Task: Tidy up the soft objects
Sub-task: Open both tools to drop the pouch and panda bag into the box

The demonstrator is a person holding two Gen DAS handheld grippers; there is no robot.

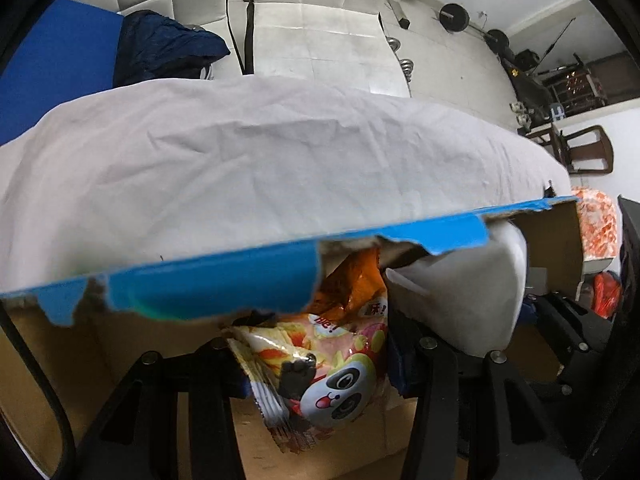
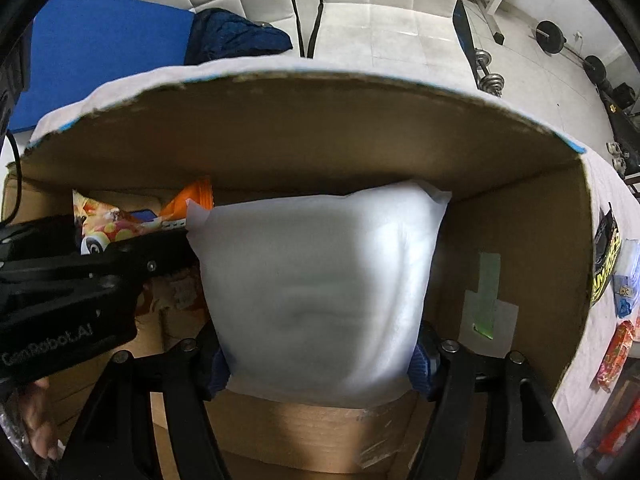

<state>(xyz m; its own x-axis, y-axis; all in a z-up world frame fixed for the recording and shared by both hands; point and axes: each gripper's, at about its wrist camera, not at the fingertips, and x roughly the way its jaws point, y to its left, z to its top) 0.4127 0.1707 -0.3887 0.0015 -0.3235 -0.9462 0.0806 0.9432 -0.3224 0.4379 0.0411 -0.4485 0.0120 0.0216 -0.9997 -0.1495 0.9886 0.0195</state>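
Observation:
My left gripper (image 1: 316, 364) is shut on a panda-print snack bag (image 1: 320, 376) and holds it inside an open cardboard box (image 1: 192, 284). An orange snack bag (image 1: 352, 280) lies behind it. My right gripper (image 2: 320, 360) is shut on a white soft pack (image 2: 320, 280), held inside the same box (image 2: 520, 216). The white pack also shows in the left wrist view (image 1: 460, 288). The left gripper's black body (image 2: 72, 292) shows at the left of the right wrist view, with the panda bag (image 2: 104, 228) at its tip.
The box stands on a table under a white cloth (image 1: 240, 168). More snack packets (image 2: 612, 280) lie on the cloth to the right of the box. A blue mat (image 2: 100, 52), a dark blue jacket (image 2: 236, 36) and gym weights (image 2: 492, 80) lie on the floor beyond.

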